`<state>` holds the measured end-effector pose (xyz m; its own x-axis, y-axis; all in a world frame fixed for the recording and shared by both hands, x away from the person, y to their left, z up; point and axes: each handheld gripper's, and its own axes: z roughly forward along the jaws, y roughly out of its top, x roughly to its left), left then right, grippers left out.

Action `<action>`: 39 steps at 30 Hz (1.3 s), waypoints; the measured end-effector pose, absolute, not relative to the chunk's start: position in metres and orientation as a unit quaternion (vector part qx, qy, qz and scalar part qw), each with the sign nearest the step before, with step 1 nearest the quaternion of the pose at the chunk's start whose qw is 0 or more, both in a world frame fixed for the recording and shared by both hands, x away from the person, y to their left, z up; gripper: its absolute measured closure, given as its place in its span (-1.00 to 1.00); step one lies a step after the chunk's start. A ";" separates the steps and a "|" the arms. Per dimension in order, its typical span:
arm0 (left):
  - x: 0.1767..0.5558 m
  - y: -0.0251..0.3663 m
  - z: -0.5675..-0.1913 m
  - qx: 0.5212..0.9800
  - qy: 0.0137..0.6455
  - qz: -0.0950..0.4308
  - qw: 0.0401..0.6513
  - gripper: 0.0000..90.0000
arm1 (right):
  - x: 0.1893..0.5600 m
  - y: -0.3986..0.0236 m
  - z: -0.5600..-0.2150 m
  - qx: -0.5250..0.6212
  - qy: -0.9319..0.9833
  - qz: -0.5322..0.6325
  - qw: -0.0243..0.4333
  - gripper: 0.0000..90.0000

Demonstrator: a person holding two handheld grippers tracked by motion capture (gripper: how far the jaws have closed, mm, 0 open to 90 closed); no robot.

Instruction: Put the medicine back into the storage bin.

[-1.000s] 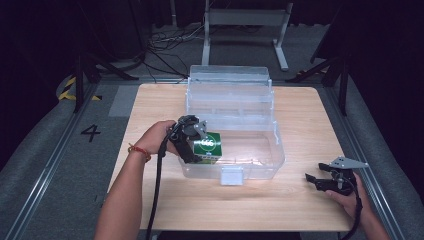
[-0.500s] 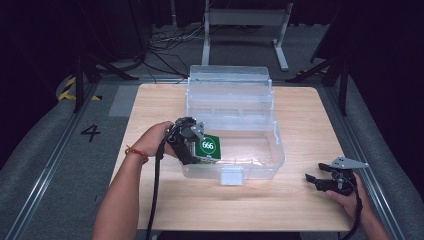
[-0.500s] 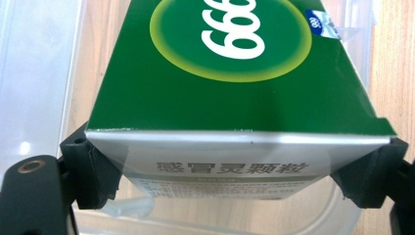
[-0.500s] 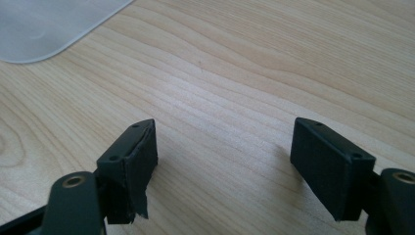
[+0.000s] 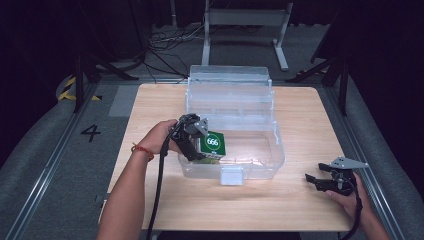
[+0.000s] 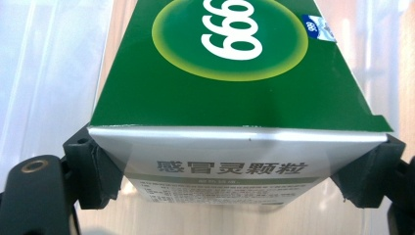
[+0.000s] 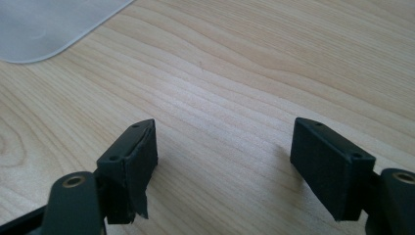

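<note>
Two grippers at work over one wooden table (image 5: 300, 200). Largest item: clear bin (image 5: 260, 160) with its lid standing open, mid-table. Left gripper (image 5: 196, 145) is clenched on a green carton (image 5: 214, 145), jaws pressing its two side faces just below the top edge. Carton sits at the bin's near-left wall, directly ahead of those jaws; whether it rests on the bin floor or hangs just above is hard to tell through the plastic.

Step in hand looks like setting the carton inside. Best done by lowering it square, keeping it off the wall, and letting go only once it rests on the bin floor.

Right gripper (image 5: 327, 181) lies on the bare table, well right of the bin, jaws spread, nothing between them.

Surroundings: dark room, grey floor, metal stand behind.
</note>
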<state>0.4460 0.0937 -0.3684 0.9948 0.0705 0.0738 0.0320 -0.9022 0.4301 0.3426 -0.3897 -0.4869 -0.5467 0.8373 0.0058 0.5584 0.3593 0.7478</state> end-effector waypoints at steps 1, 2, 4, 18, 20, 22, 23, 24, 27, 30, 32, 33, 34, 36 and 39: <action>0.447 0.092 -0.368 0.974 0.020 0.043 0.221 -0.66 | 0.343 -0.390 -0.487 0.435 0.802 0.362 0.193 -0.42; 0.447 0.090 -0.369 0.974 0.020 0.042 0.220 -0.66 | 0.343 -0.390 -0.487 0.435 0.802 0.362 0.193 -0.42; 0.449 0.086 -0.372 0.975 0.021 0.036 0.216 -0.67 | 0.343 -0.390 -0.487 0.435 0.802 0.362 0.193 -0.42; 0.442 0.106 -0.372 0.983 0.044 0.025 0.174 -0.71 | 0.342 -0.390 -0.487 0.434 0.802 0.362 0.192 -0.42; 0.437 0.111 -0.372 0.984 0.044 0.036 0.171 -0.71 | 0.342 -0.389 -0.487 0.434 0.802 0.362 0.193 -0.42; 0.435 0.116 -0.370 0.983 0.054 0.040 0.170 -0.70 | 0.342 -0.389 -0.487 0.435 0.801 0.362 0.193 -0.42; 0.435 0.119 -0.368 0.983 0.049 0.047 0.170 -0.70 | 0.342 -0.389 -0.487 0.435 0.801 0.362 0.193 -0.42; 0.434 0.122 -0.366 0.982 0.058 0.046 0.173 -0.70 | 0.342 -0.389 -0.487 0.435 0.801 0.362 0.193 -0.42; 0.431 0.130 -0.362 0.982 0.064 0.050 0.172 -0.71 | 0.342 -0.389 -0.487 0.435 0.801 0.362 0.194 -0.42; 0.429 0.134 -0.360 0.979 0.084 0.051 0.177 -0.69 | 0.342 -0.389 -0.487 0.435 0.801 0.363 0.193 -0.42; 0.429 0.133 -0.357 0.980 0.075 0.060 0.173 -0.71 | 0.342 -0.389 -0.487 0.435 0.801 0.362 0.193 -0.42; 0.428 0.133 -0.355 0.978 0.080 0.060 0.184 -0.71 | 0.342 -0.389 -0.487 0.435 0.801 0.362 0.193 -0.42; 0.428 0.133 -0.352 0.976 0.079 0.061 0.196 -0.70 | 0.342 -0.389 -0.487 0.435 0.801 0.362 0.193 -0.42; 0.428 0.133 -0.344 0.968 0.082 0.060 0.229 -0.69 | 0.342 -0.389 -0.487 0.435 0.801 0.362 0.193 -0.42; 0.428 0.130 -0.334 0.966 0.084 0.052 0.239 -0.62 | 0.342 -0.389 -0.487 0.435 0.802 0.362 0.193 -0.42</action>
<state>0.4282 0.1301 -0.3344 0.9805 0.1869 0.0599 0.1374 -0.8715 0.4707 0.3424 -0.3891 -0.4871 -0.5466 0.8374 0.0047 0.5575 0.3597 0.7482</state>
